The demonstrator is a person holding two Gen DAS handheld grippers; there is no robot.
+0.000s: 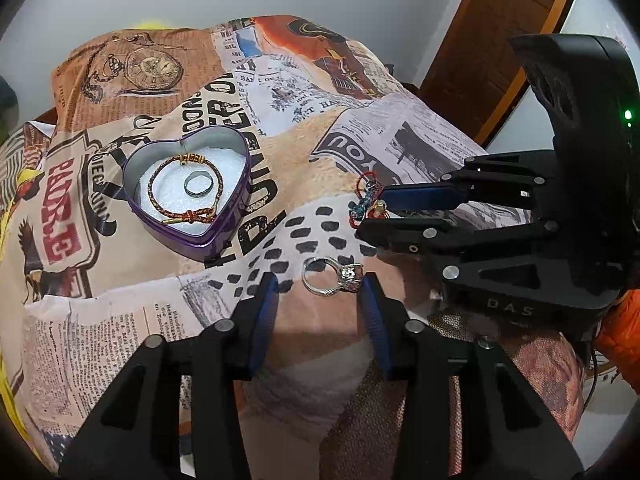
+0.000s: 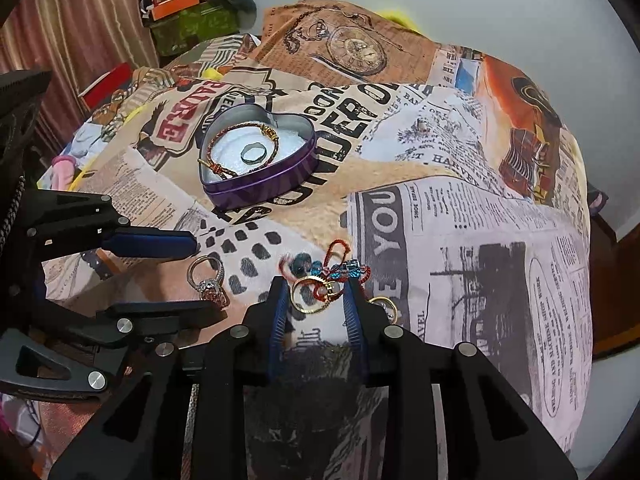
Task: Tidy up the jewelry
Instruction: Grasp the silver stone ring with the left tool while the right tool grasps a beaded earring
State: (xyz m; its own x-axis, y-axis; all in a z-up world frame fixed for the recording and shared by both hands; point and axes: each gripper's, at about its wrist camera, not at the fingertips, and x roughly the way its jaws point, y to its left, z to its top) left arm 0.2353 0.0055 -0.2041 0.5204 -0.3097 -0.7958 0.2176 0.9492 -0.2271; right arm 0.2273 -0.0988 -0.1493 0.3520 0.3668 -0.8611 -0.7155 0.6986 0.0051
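A purple heart-shaped tin (image 1: 224, 236) (image 2: 280, 184) stands on the printed cloth. It holds a braided red-gold bracelet (image 1: 160, 176) (image 2: 218, 142) and a plain silver ring (image 1: 199, 185) (image 2: 253, 153). A silver ring with a stone setting (image 1: 334, 278) (image 2: 208, 280) lies just ahead of my open left gripper (image 1: 320, 286) (image 2: 196, 276), close to its right fingertip. My open right gripper (image 2: 318, 284) (image 1: 370, 210) straddles a gold ring (image 2: 310, 296) tangled with a red cord bracelet with blue beads (image 2: 336, 264) (image 1: 366, 196). Another gold ring (image 2: 384, 306) lies just outside its right finger.
The printed newspaper-pattern cloth (image 1: 312, 148) (image 2: 480, 240) drapes over a rounded surface and falls away at the edges. Boxes and clothes (image 2: 188, 12) are piled at the far left by a curtain. A wooden door (image 1: 500, 24) stands to the right.
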